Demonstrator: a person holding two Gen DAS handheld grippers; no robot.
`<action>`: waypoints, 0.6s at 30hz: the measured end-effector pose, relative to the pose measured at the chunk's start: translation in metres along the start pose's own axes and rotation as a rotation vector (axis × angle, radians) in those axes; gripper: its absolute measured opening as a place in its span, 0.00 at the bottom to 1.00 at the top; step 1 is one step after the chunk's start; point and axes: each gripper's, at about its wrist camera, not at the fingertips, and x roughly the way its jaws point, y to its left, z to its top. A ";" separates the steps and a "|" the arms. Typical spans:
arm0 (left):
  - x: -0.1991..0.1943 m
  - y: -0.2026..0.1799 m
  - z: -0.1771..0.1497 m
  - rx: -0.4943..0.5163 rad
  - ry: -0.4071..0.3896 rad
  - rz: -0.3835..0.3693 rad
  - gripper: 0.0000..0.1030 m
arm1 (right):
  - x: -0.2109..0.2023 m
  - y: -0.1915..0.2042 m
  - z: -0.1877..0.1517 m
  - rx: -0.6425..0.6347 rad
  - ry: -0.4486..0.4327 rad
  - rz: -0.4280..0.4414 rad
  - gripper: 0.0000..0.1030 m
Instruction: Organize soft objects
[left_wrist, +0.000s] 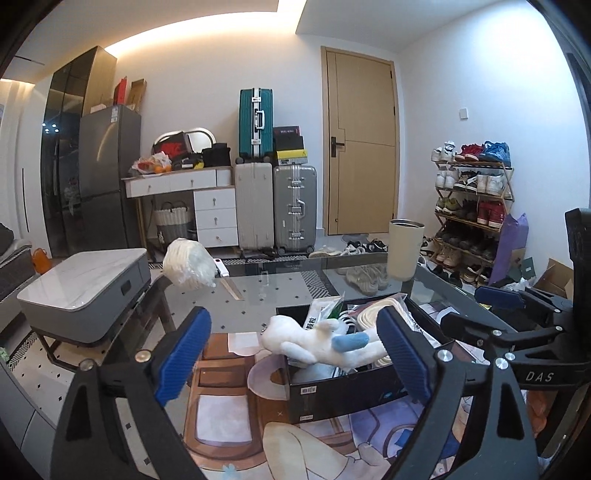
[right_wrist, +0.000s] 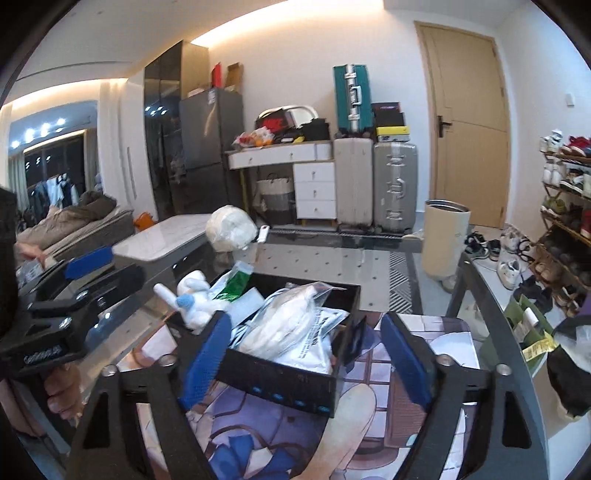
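A black box (left_wrist: 332, 395) stands on a printed mat on the glass table. A white plush toy (left_wrist: 295, 339) with a blue ear hangs over the box's left rim. The box also holds a bagged white cloth (right_wrist: 288, 321) and packets. My left gripper (left_wrist: 295, 354) is open and empty, with the plush between its blue pads. My right gripper (right_wrist: 306, 362) is open and empty, straddling the near right corner of the box (right_wrist: 280, 387). The plush (right_wrist: 195, 299) shows at the box's far left. A white bagged bundle (left_wrist: 188, 266) lies further back on the table.
A cream tumbler (left_wrist: 404, 249) stands at the table's far right. A grey-topped side table (left_wrist: 81, 284) is to the left. Suitcases, a door and a shoe rack (left_wrist: 472, 206) stand behind. A green bag (right_wrist: 532, 332) sits at the table's right edge.
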 end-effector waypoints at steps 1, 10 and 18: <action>0.000 0.000 -0.002 0.001 -0.002 0.010 0.91 | 0.001 0.000 -0.001 0.004 -0.018 -0.002 0.84; 0.002 -0.005 -0.018 0.026 -0.017 0.068 0.92 | 0.003 0.003 -0.013 -0.019 -0.086 -0.072 0.92; -0.002 -0.003 -0.021 0.018 -0.048 0.090 0.94 | 0.006 0.004 -0.017 -0.027 -0.082 -0.095 0.93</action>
